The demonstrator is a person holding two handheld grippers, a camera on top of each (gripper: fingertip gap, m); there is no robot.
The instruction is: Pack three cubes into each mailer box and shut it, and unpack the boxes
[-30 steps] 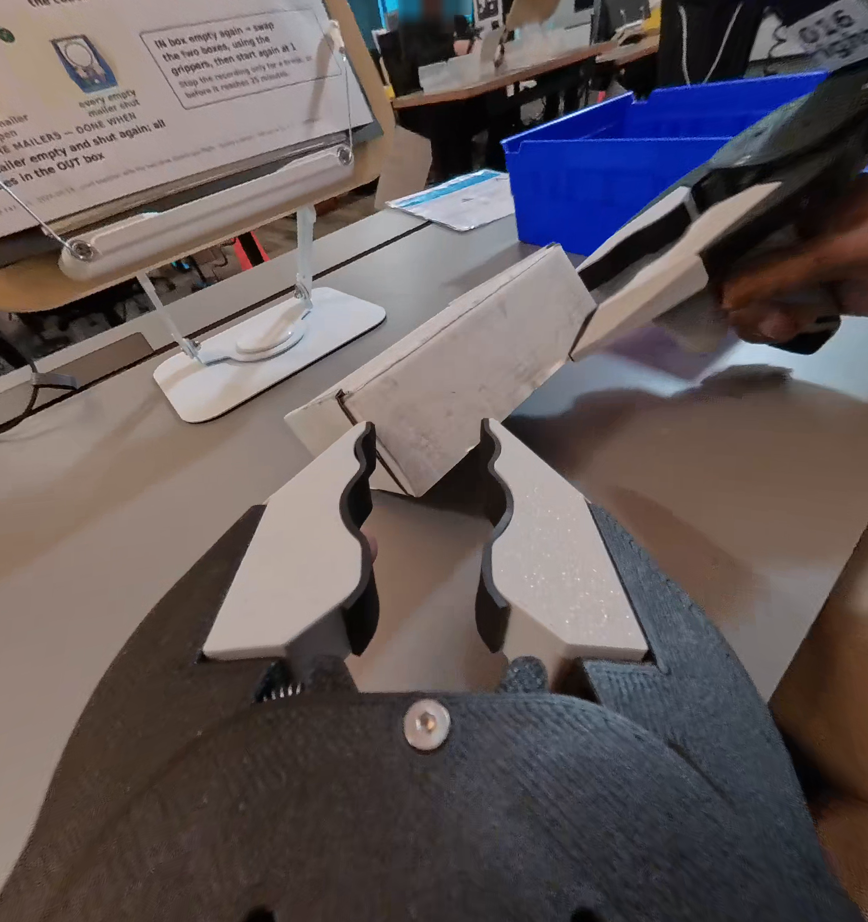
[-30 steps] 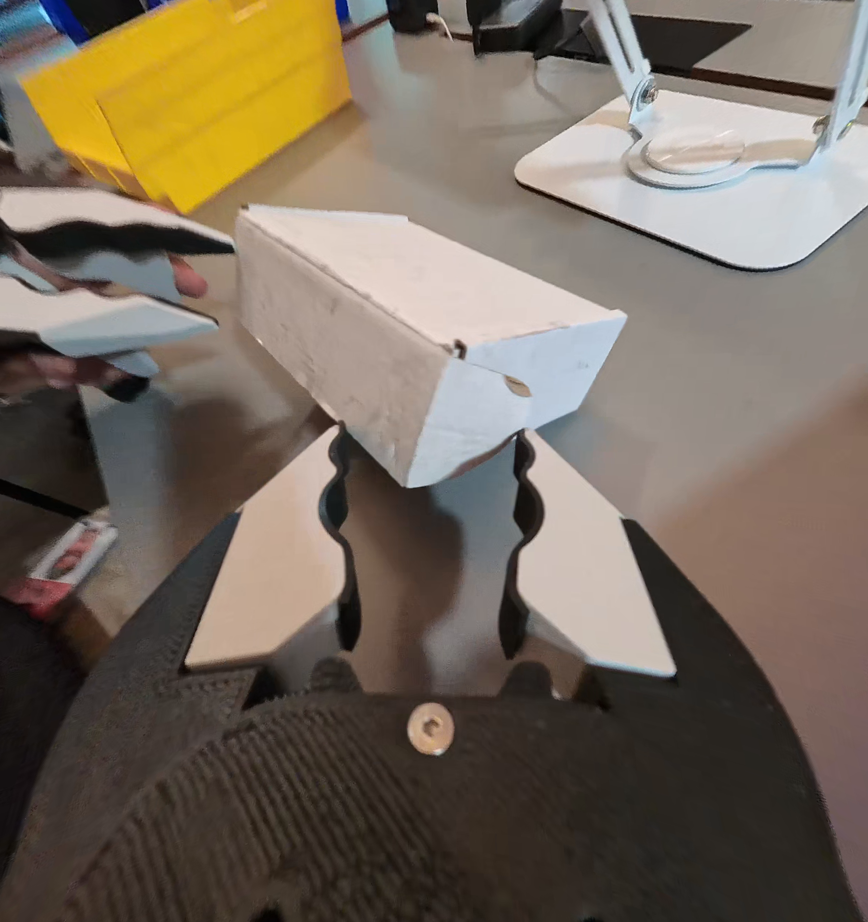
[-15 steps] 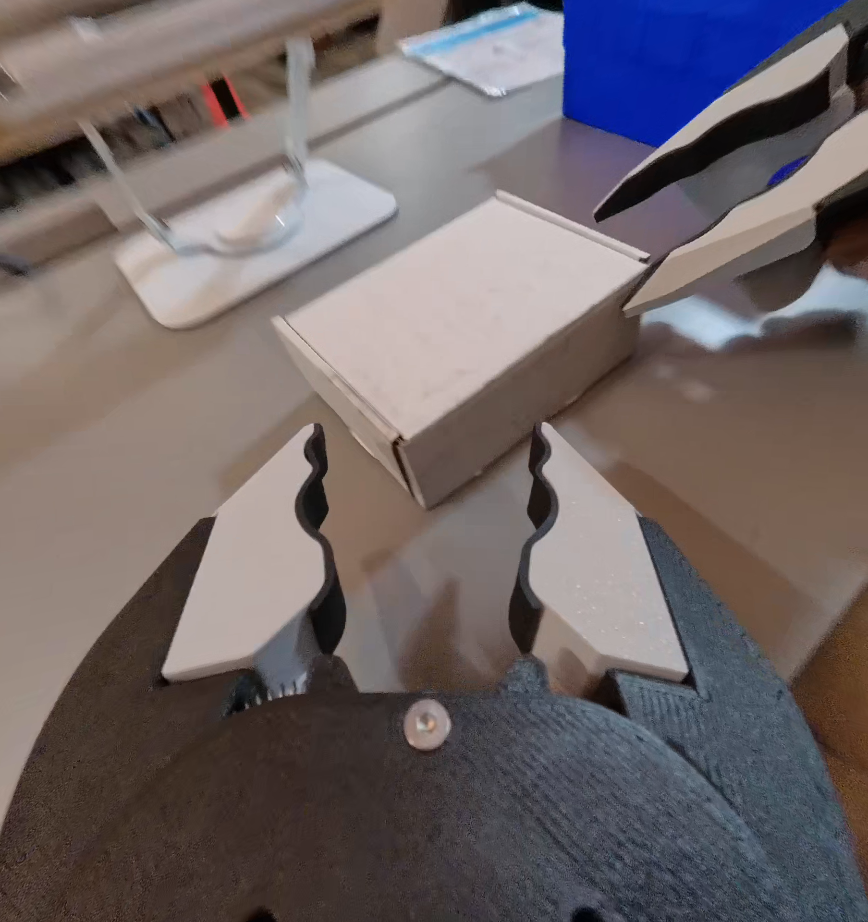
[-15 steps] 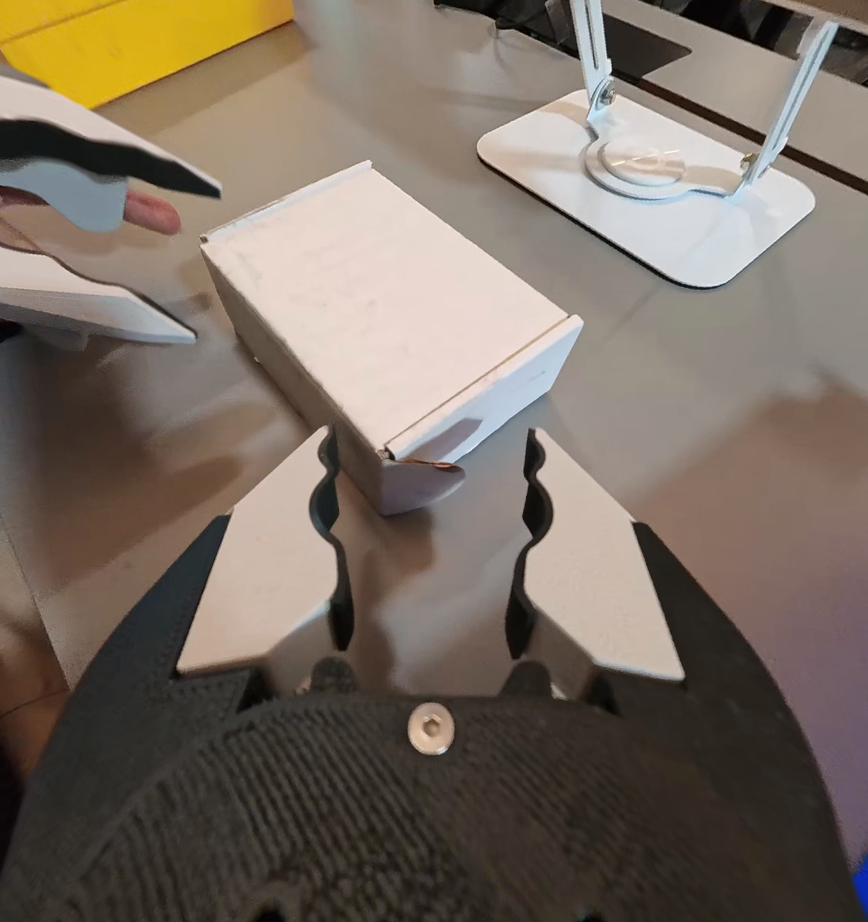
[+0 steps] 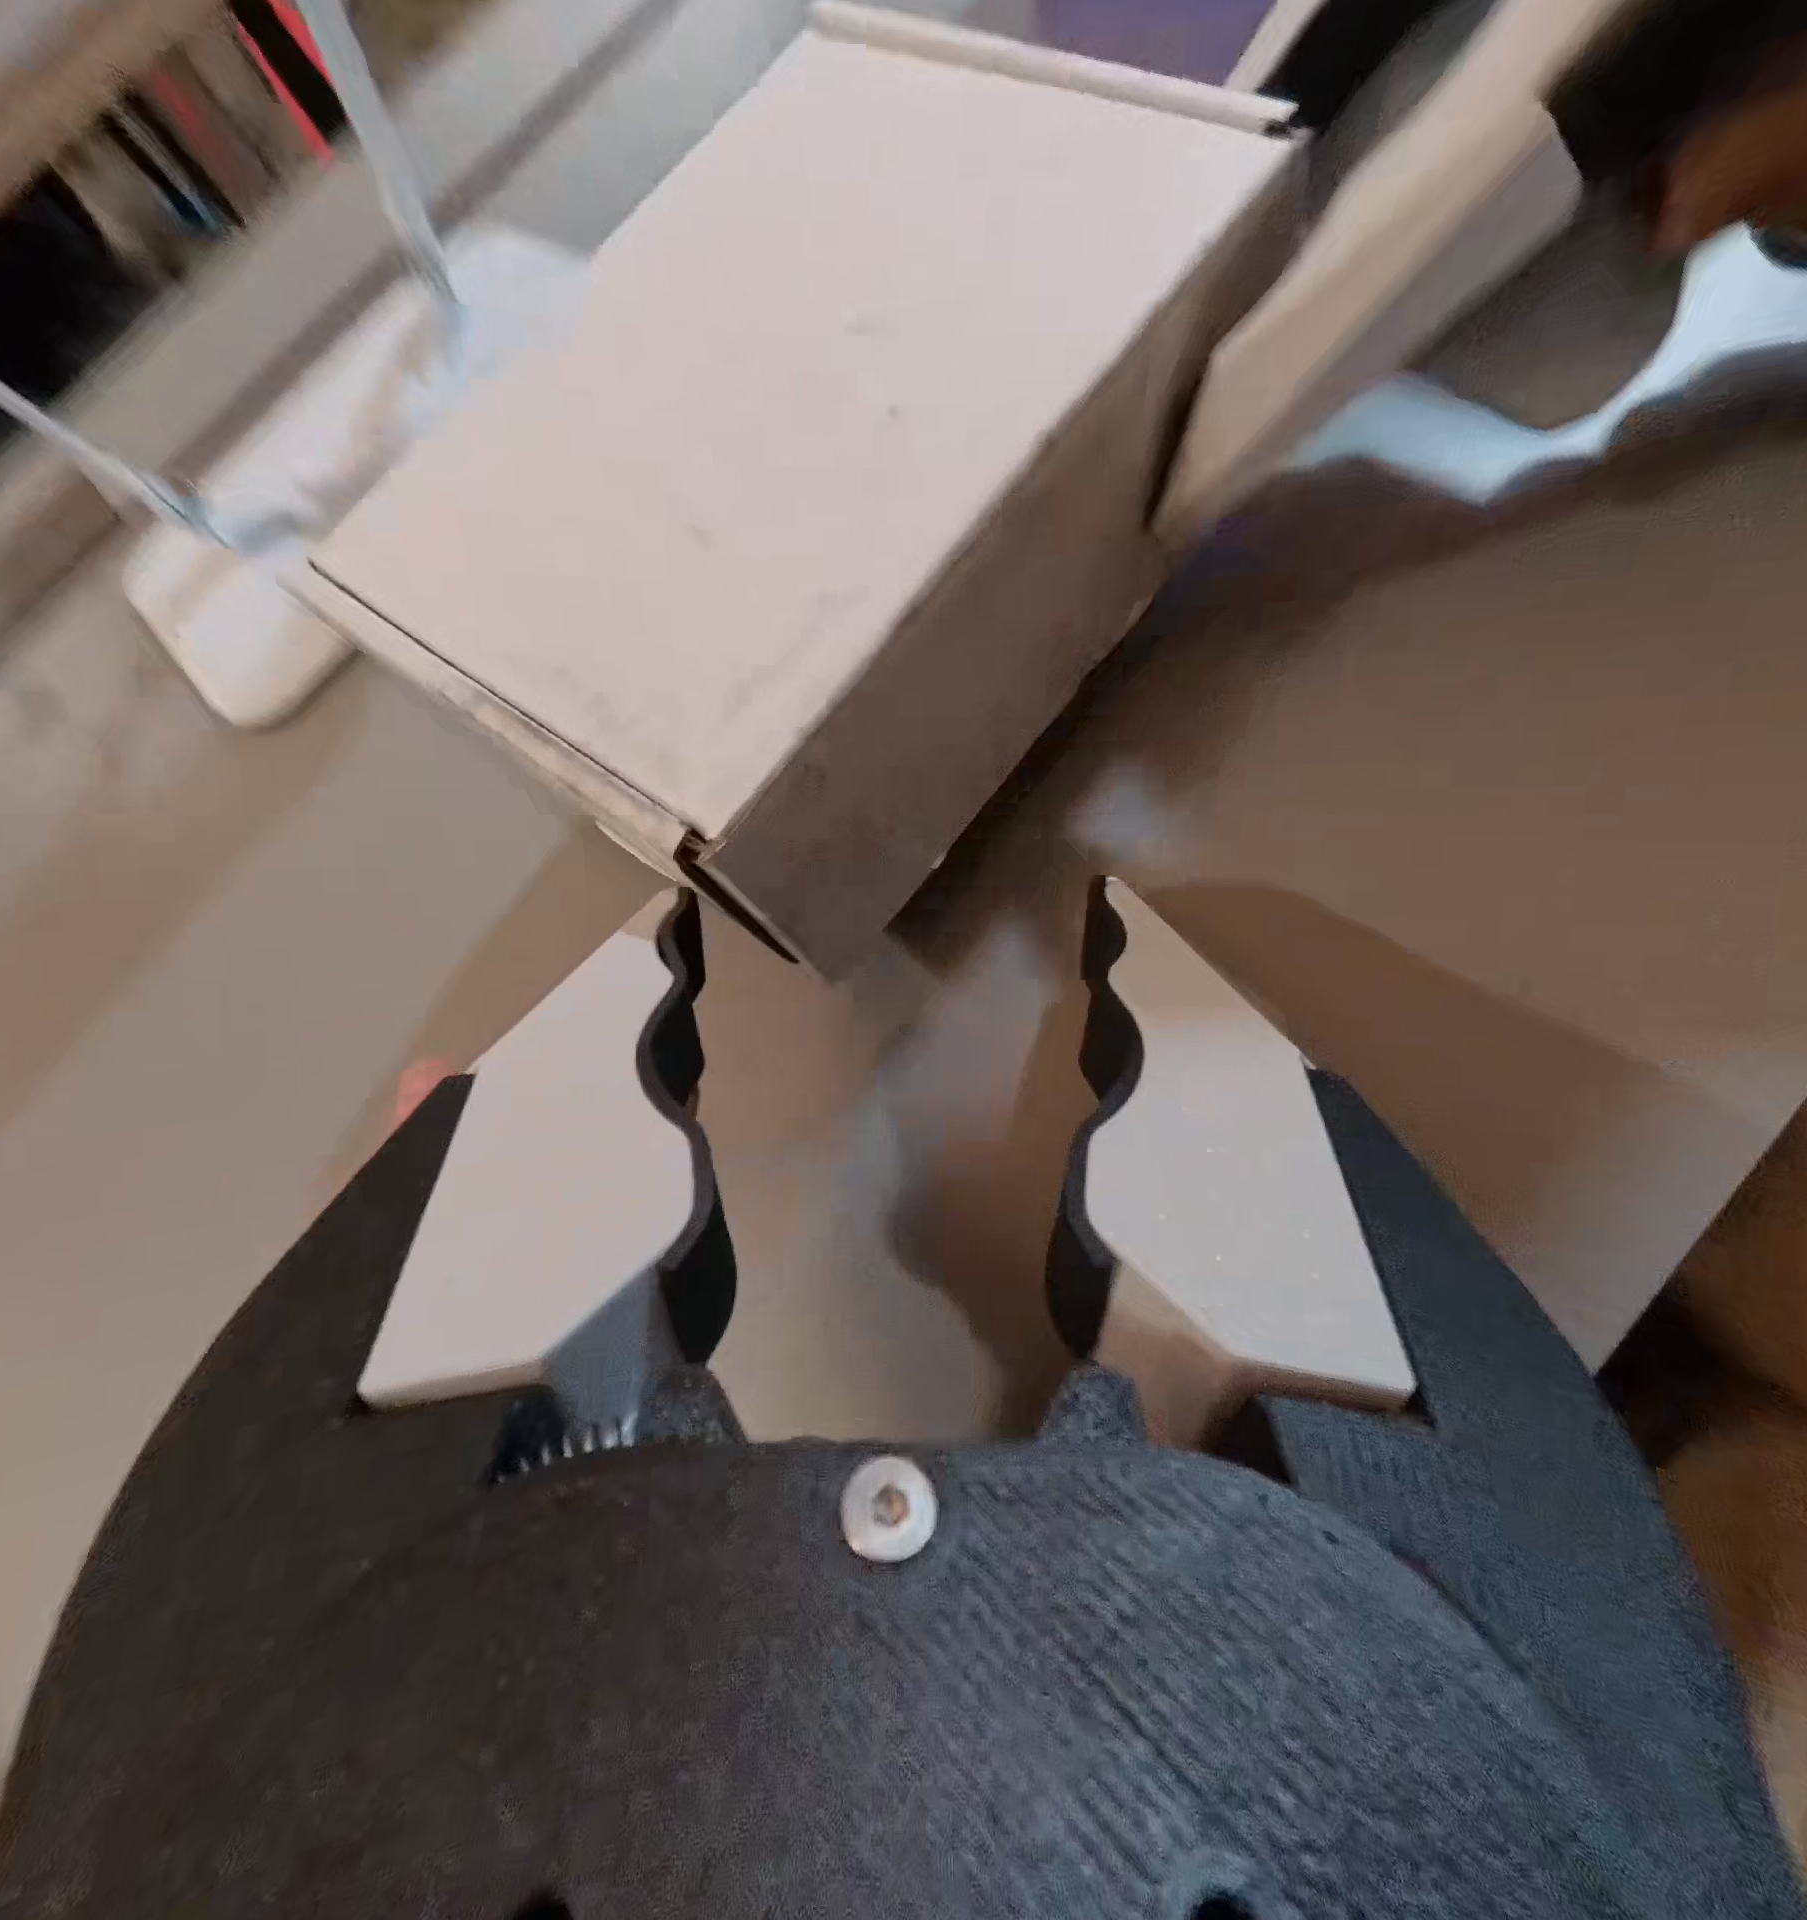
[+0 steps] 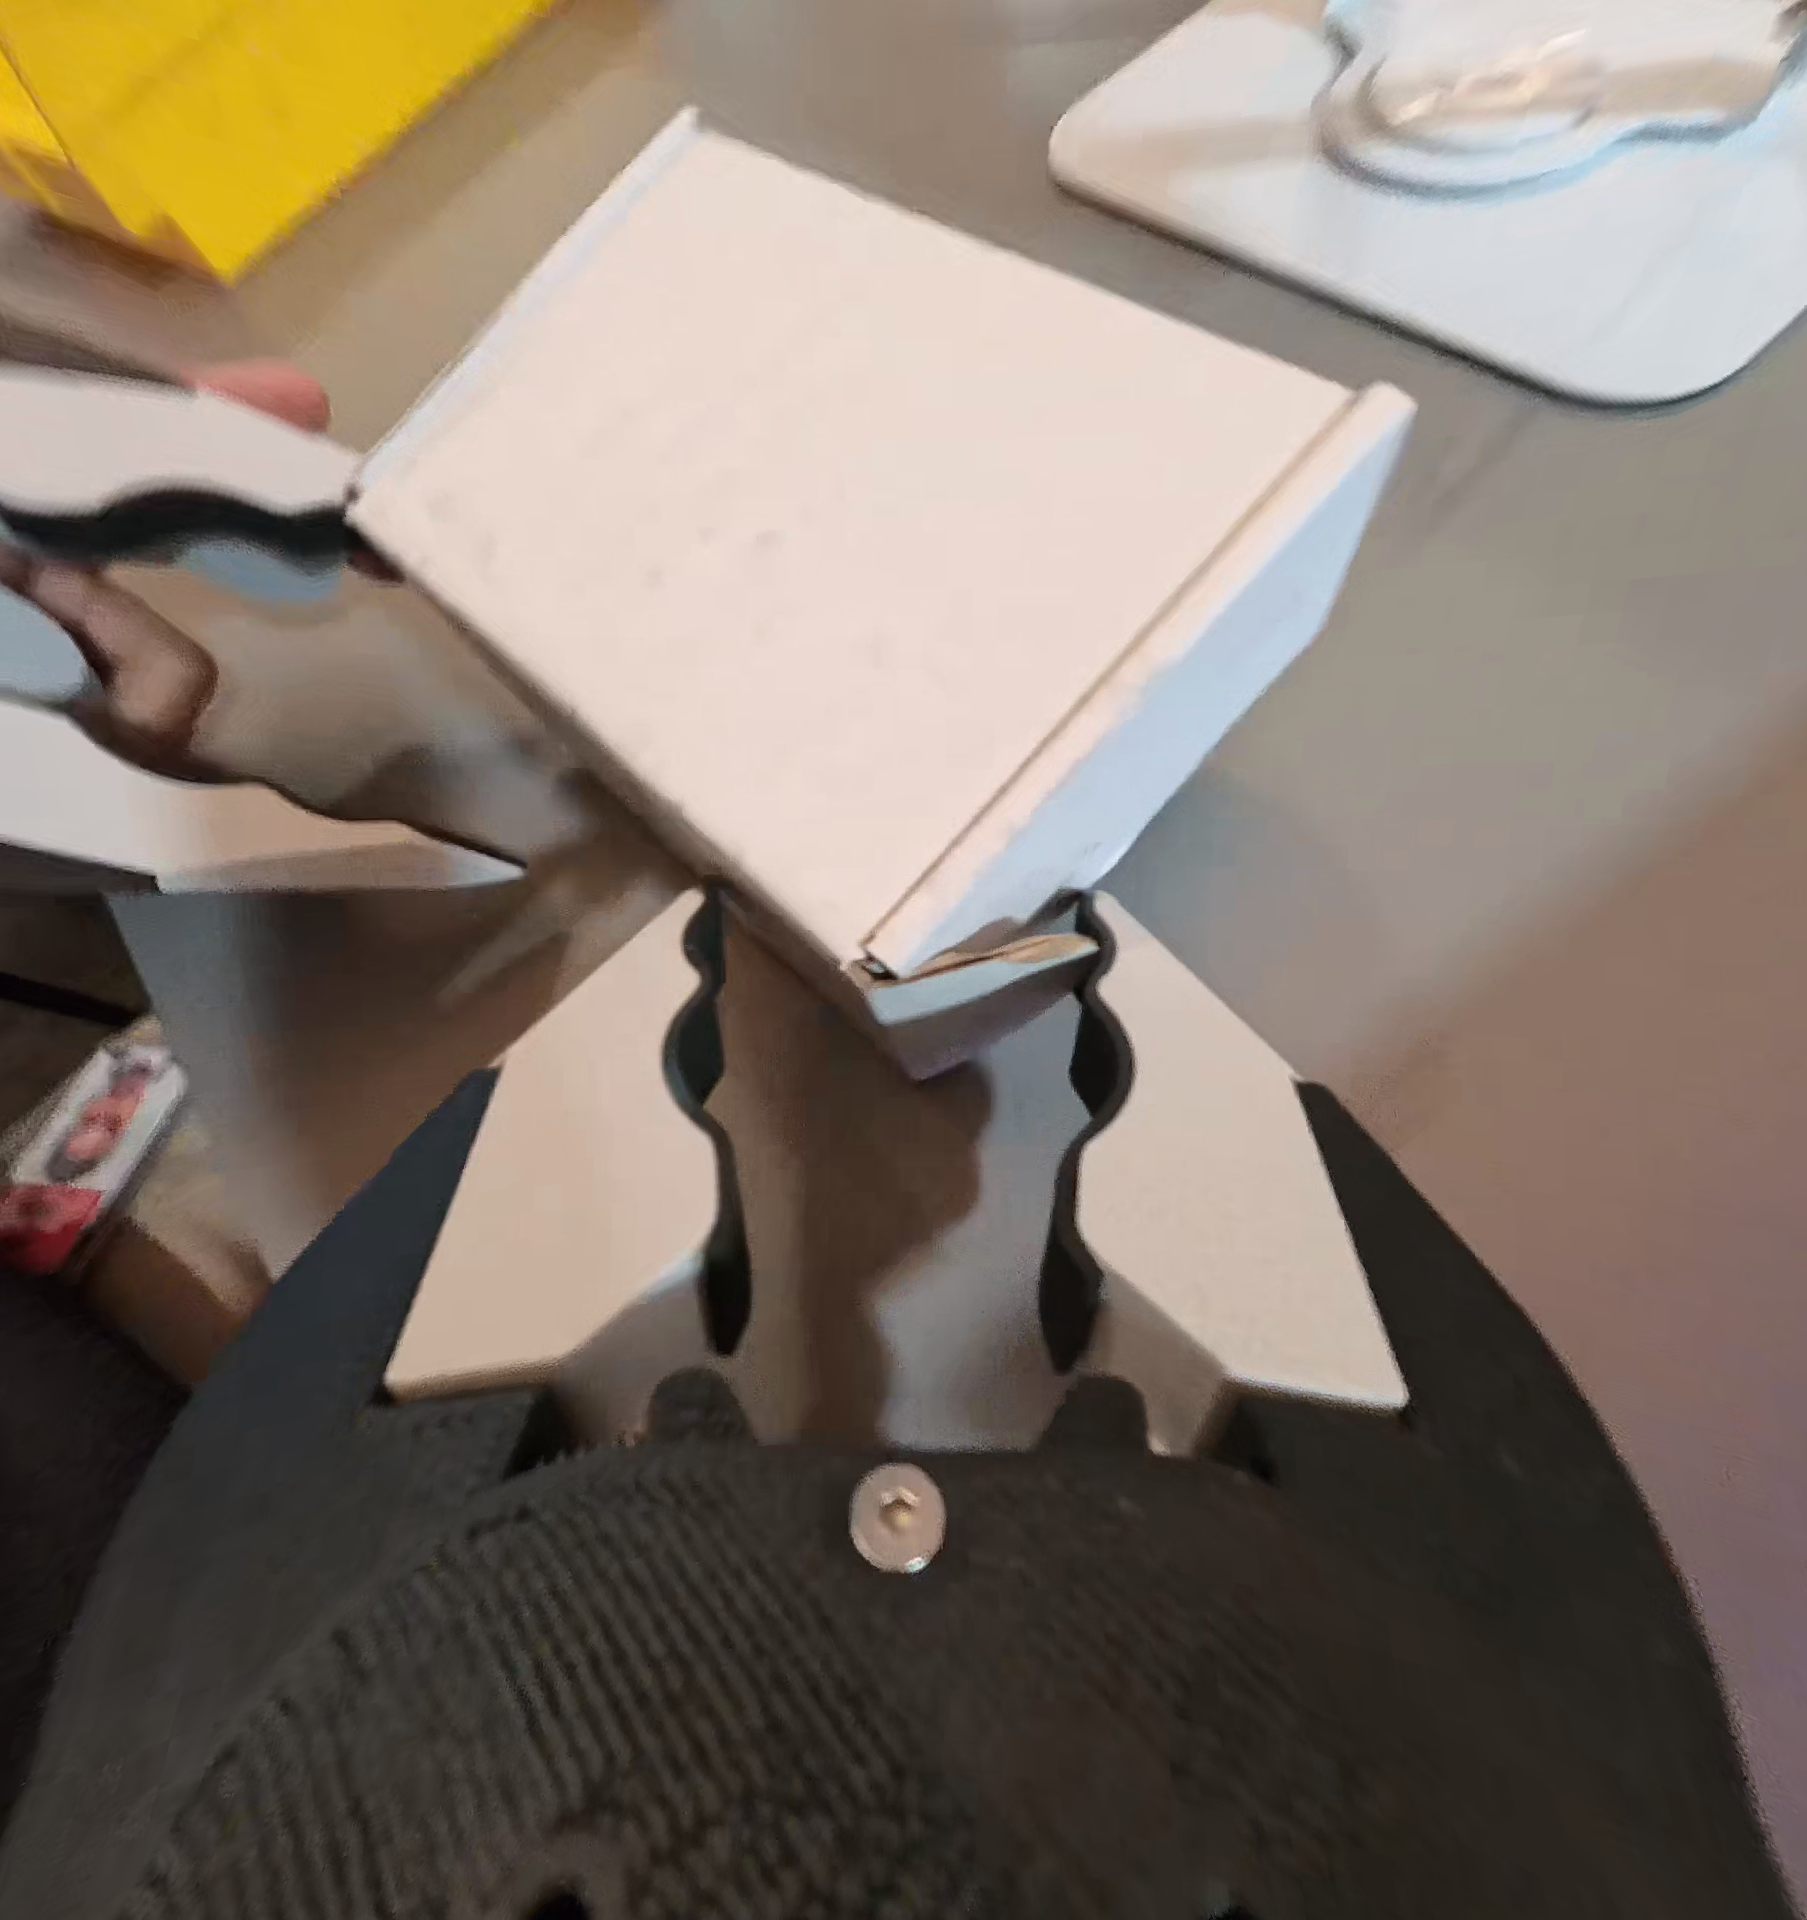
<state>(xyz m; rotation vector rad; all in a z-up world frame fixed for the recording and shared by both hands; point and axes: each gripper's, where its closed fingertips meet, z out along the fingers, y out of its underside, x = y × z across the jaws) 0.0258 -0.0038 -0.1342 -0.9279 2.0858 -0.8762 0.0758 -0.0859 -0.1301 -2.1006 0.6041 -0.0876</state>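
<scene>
A shut white mailer box (image 5: 826,416) lies on the grey table (image 5: 151,1039), with no cubes in view. My left gripper (image 5: 888,904) is open, and the box's near corner reaches just between its tips. My right gripper (image 6: 899,914) is open too, with the opposite corner of the box (image 6: 857,499) between its tips; its right fingertip (image 6: 1107,935) touches a bent side flap. In the right wrist view the left gripper's fingers (image 6: 151,457) stand wide apart around the far left corner. A finger (image 5: 1377,291) of the right gripper lies against the box's far right side. Both views are blurred.
A white stand base (image 6: 1501,208) sits on the table behind the box and also shows in the left wrist view (image 5: 255,644). A yellow bin (image 6: 151,125) stands at the far left. A small red and white card (image 6: 78,1153) hangs below the table's near edge.
A second ago the box was tilted in the air between both grippers. Half a second ago it lay flat with both grippers open. Now both grippers have moved in onto opposite corners.
</scene>
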